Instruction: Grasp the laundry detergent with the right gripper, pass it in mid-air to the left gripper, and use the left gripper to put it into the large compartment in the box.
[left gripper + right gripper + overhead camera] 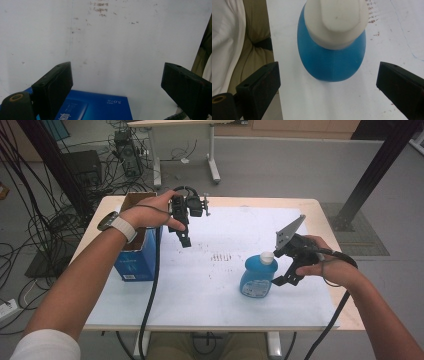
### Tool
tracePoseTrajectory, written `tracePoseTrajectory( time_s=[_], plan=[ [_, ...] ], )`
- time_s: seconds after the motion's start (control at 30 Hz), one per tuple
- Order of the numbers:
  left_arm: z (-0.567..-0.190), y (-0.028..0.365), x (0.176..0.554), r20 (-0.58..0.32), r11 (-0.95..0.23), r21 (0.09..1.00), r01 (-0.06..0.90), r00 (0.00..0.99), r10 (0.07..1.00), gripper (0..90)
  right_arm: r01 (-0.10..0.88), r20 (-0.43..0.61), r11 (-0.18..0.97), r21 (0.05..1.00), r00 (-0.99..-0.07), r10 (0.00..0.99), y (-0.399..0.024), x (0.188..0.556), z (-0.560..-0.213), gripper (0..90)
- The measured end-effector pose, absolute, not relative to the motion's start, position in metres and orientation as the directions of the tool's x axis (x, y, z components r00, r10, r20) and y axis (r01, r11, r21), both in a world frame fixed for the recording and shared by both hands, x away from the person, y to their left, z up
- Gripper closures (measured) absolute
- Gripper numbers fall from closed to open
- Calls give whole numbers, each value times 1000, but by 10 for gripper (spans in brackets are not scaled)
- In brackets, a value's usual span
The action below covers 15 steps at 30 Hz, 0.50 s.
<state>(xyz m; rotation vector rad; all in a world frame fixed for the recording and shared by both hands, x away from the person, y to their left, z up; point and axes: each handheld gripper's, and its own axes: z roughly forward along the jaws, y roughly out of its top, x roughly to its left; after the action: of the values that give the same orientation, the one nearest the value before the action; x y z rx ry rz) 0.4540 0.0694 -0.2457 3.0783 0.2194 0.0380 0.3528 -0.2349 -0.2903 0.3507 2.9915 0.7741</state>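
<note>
While the blue box point(135, 259) stands at the table's point(310, 205) left edge, the left gripper point(186, 240) hangs beside it, jaws wide, grasping nothing. Farther right, the blue bottle point(258, 277) stands upright on the white sheet point(200, 285), with the right gripper point(280, 281) just beside it, jaws spread, not gripping.

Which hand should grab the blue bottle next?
The right one. The right gripper is open right beside the blue bottle, jaws wide and aimed at it. The left gripper hangs open far off, near the blue box.
</note>
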Motion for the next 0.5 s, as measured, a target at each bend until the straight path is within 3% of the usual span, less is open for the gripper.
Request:
tracePoseTrajectory(
  time_s=[0.5],
  plan=[
    [-245,72,454,22,-987,58,147,989,148,107,206,25,851,483,-975,222,-233,353,-290,54]
  ],
)
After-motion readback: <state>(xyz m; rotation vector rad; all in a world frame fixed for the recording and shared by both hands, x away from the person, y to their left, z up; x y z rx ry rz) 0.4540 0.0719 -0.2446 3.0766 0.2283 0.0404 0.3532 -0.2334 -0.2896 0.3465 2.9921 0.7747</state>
